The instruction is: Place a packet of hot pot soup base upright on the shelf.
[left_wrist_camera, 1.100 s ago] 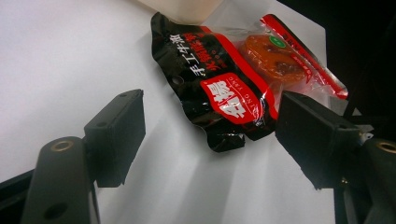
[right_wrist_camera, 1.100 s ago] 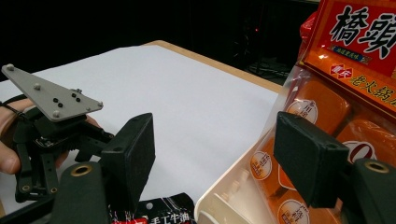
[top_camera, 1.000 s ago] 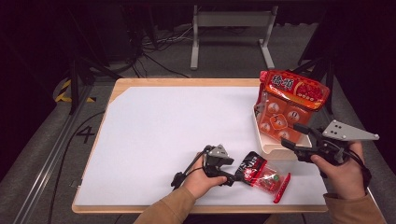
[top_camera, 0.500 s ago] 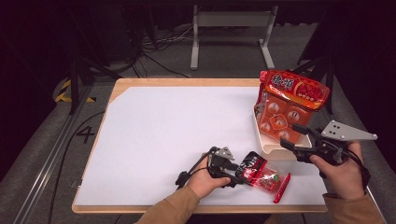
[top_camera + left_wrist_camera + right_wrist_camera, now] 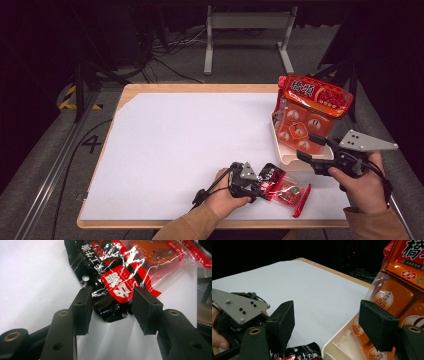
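Near the front edge of the white table (image 5: 175, 140), a small black-and-red snack packet (image 5: 282, 186) lies flat, its clear end showing an orange filling. Its black end sits between the 2 fingers (image 5: 83, 308) of the left gripper (image 5: 261, 184), which have just been closing around it; whether the pads press the film yet I cannot tell. At the table's right side, the right gripper (image 5: 312, 152) has its fingers released and spread beside a cream tray (image 5: 287, 160), where a large orange snack bag (image 5: 310, 112) stands leaning.
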The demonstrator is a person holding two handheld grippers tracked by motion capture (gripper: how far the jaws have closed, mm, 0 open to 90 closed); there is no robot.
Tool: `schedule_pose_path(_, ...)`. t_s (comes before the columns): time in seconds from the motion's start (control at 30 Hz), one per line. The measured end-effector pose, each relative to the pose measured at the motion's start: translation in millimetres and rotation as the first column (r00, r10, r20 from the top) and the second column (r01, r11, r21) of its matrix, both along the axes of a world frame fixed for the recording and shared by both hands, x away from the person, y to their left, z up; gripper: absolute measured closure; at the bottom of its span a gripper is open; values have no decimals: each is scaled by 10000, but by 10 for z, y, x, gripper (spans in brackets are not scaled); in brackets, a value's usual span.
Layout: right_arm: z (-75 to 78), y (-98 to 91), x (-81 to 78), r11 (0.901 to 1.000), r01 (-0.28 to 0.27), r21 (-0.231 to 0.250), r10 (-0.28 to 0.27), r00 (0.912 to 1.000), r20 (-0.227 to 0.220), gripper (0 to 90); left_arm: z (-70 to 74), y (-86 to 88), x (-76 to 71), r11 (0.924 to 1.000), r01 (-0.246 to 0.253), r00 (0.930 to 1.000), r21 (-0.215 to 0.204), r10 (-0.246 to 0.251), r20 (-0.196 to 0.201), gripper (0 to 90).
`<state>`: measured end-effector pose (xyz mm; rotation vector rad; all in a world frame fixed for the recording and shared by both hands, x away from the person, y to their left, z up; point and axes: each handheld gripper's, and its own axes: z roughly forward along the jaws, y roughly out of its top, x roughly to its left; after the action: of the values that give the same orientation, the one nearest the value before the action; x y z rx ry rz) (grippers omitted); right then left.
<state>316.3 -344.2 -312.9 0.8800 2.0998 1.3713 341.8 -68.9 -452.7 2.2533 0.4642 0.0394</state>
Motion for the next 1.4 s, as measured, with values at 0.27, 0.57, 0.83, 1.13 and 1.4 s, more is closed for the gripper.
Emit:
schedule_pose_path(0.27,-7,-9,6,10000,-61,26,61,10000,-40,294,19,-84,42,9986,-74,9997,-531,86,240,247)
schedule_pose_path(0.57,-14,-9,4,9999,-110,66,110,9999,-87,288,8,-345,55,9959,716,9962,558,-742,461,238)
schedule_pose_path(0.83,-13,4,9,9997,-208,156,210,9997,-150,285,5,-333,13,9977,325,9958,594,-374,837,423)
schedule_pose_path(1.13,-22,24,28,9996,-218,172,219,9998,-39,286,8,-332,-54,9963,629,9933,581,-681,931,613)
schedule_pose_path(1.4,-19,6,20,9996,-223,199,224,9997,-67,290,15,-337,-109,9933,1077,9895,415,-1111,925,869)
